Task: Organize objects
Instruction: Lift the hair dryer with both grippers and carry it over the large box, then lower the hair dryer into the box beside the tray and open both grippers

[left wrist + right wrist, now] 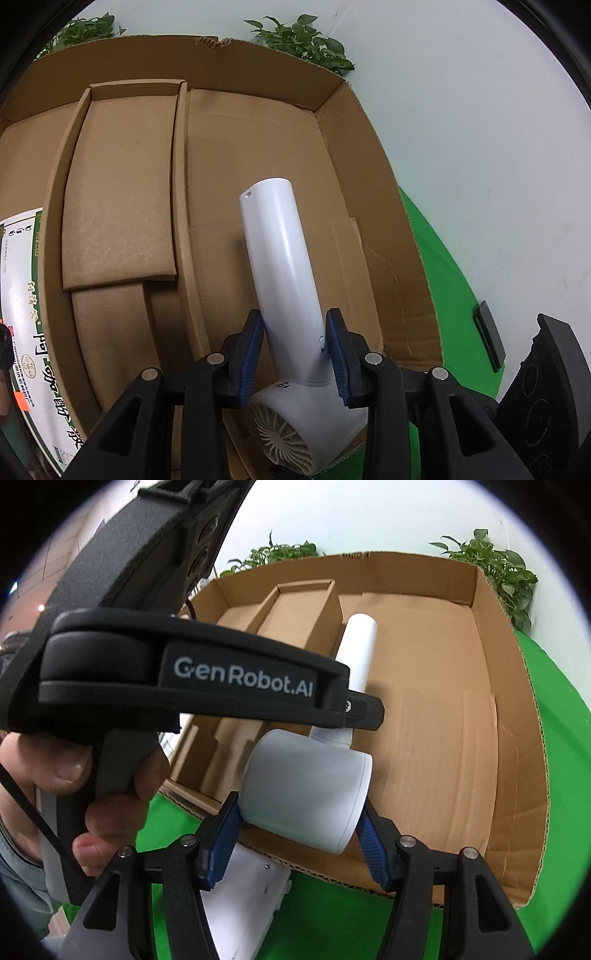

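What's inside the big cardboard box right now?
Inside the cardboard box are folded cardboard inserts on the left; the white hair dryer, held by both grippers, hangs over its bare floor. The floor under the dryer and inserts is hidden.

You are working on a bright green cloth (pixel 565 760). Behind it you can see a plain white wall (pixel 461 110) and leafy green plants (pixel 303 40) standing along it.
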A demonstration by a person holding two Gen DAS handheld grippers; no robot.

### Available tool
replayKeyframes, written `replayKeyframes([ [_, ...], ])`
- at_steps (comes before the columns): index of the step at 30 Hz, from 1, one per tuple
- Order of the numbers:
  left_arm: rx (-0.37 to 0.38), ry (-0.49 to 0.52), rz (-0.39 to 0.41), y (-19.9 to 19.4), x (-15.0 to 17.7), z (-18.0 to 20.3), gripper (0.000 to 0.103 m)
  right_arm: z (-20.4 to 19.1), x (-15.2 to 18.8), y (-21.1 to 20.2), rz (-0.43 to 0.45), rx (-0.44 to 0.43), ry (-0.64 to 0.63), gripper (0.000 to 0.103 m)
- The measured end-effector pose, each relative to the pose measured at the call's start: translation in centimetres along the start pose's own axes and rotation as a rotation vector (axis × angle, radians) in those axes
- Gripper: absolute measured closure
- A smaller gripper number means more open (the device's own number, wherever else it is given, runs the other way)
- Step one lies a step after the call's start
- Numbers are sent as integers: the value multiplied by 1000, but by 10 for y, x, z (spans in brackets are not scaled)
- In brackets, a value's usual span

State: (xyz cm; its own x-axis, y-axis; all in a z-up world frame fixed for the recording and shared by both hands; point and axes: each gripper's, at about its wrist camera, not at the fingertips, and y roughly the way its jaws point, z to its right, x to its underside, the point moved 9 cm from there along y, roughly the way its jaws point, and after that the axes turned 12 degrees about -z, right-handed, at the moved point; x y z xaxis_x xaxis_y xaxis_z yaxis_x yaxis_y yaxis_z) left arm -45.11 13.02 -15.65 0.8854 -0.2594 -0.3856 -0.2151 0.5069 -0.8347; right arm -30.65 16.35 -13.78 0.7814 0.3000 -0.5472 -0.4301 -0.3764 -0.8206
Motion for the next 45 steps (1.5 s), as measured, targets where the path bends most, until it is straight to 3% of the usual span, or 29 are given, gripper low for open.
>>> replayKeyframes([
  [13,-32,-4,124,-63,22,-19,64,-9,7,18,-93,-46,31,43],
  [22,-50,-47,83,-61,50,-50,64,-12,14,-7,-72,-117,79,42],
  [26,-44,-88,50,-51,63,-57,65,2,11,3,-96,-95,107,67],
  [31,-4,-133,37,-44,75,-60,63,4,7,6,-89,-100,137,70],
  [36,-11,-132,38,-44,81,-57,63,9,0,13,-87,-93,143,69],
  [40,-21,-121,42,-46,82,-56,63,6,-1,13,-89,-61,127,61],
  [42,-66,-104,75,-56,83,-56,64,2,-1,12,-81,-30,106,48],
  [44,-132,-88,144,-76,85,-56,61,-2,0,5,-51,12,91,21],
  [45,-159,-82,177,-87,87,-55,58,-3,1,-2,-25,42,87,20],
])
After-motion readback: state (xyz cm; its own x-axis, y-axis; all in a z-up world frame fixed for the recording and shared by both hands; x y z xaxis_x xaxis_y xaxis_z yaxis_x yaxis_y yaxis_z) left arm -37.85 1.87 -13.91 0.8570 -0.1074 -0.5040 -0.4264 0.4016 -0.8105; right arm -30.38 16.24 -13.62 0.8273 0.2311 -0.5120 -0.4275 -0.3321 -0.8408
